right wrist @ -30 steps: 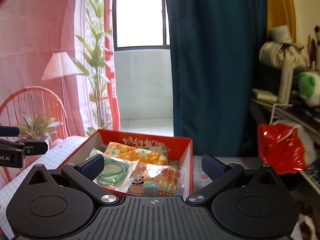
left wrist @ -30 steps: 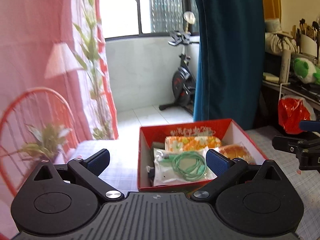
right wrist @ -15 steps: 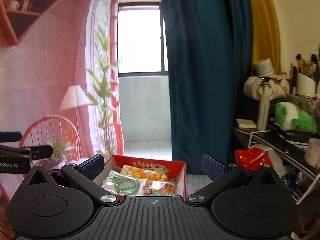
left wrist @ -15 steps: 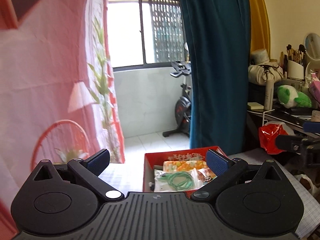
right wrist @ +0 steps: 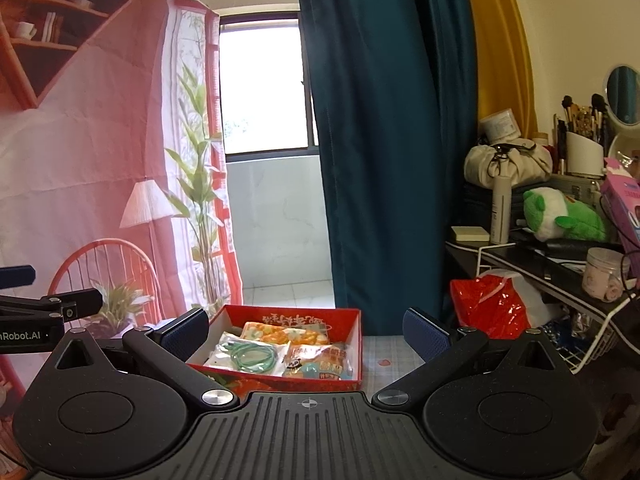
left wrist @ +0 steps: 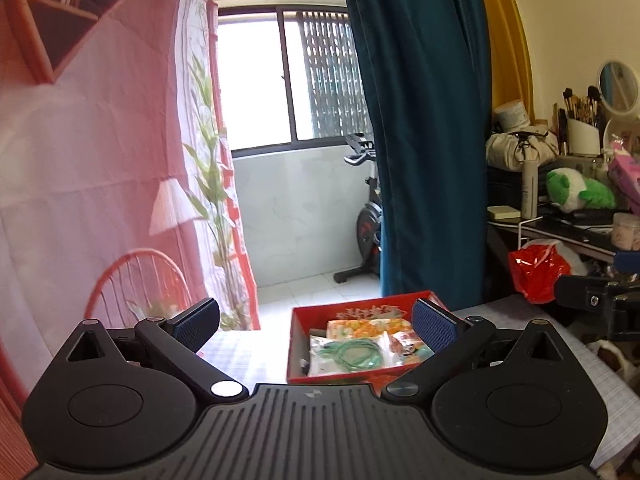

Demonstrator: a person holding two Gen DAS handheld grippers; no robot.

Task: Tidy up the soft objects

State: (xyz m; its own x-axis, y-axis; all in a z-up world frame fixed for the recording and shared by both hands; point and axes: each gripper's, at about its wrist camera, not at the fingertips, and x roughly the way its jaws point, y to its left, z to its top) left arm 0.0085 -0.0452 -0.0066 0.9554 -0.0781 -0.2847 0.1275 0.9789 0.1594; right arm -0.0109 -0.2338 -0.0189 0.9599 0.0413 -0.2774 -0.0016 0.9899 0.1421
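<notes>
Right wrist view — checked tabletop w/ red box (teal curtain behind), both grippers spread wide, empty

Background stuff: teal curtain hung mid-room, yellow one just behind it. Pink printed backdrop covered left side, with shelf, lamp and chair printed on it. Exercise bike stood out by window. Cluttered dark shelf on right held green-white plush, makeup brushes in white cup, round mirror, beige bag, jar. Red plastic bag hung below it.
</notes>
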